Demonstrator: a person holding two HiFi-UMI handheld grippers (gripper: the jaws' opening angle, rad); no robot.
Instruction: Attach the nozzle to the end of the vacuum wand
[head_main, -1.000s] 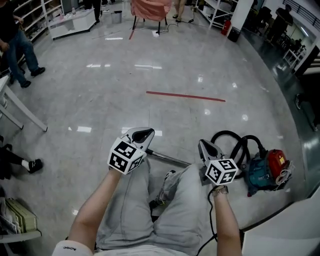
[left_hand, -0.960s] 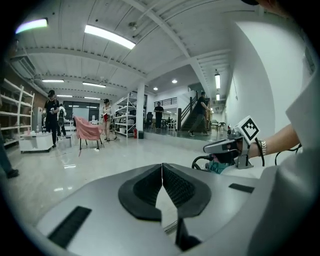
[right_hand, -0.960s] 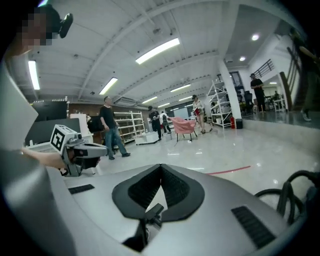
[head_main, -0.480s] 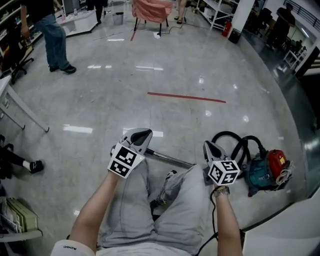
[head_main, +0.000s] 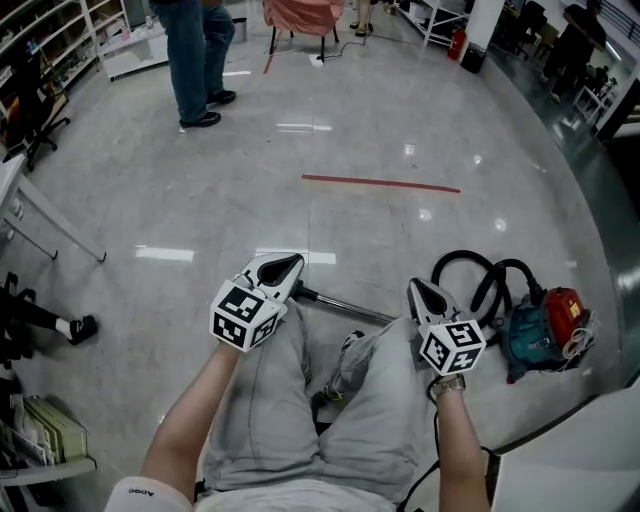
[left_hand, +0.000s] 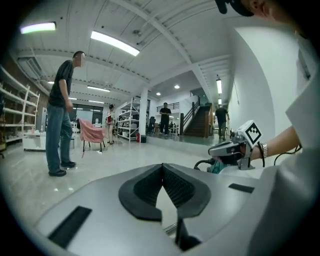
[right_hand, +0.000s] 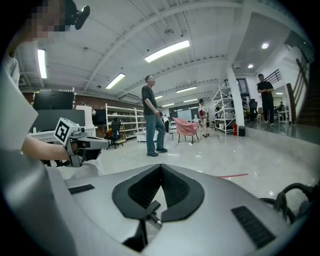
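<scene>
I sit on the floor with my knees up. A thin metal vacuum wand (head_main: 345, 307) lies on the floor just beyond my legs, between the two grippers. My left gripper (head_main: 283, 266) hovers over the wand's left end, shut and holding nothing. My right gripper (head_main: 421, 291) is shut and empty too, hanging above my right knee near the wand's other end. In the left gripper view the pads (left_hand: 172, 185) meet with nothing in them. In the right gripper view a small dark tube end (right_hand: 151, 208) shows below the shut pads (right_hand: 170, 187). No separate nozzle is visible.
A red and teal vacuum cleaner (head_main: 545, 325) with a looped black hose (head_main: 480, 272) lies at my right. A person in jeans (head_main: 196, 60) stands ahead at the left. A red tape line (head_main: 380, 183) crosses the floor. Table legs (head_main: 55, 230) and shelving stand at the left.
The person in jeans has walked from the far left toward the middle of the room. Both grippers have stayed nearly where they were, still shut.
</scene>
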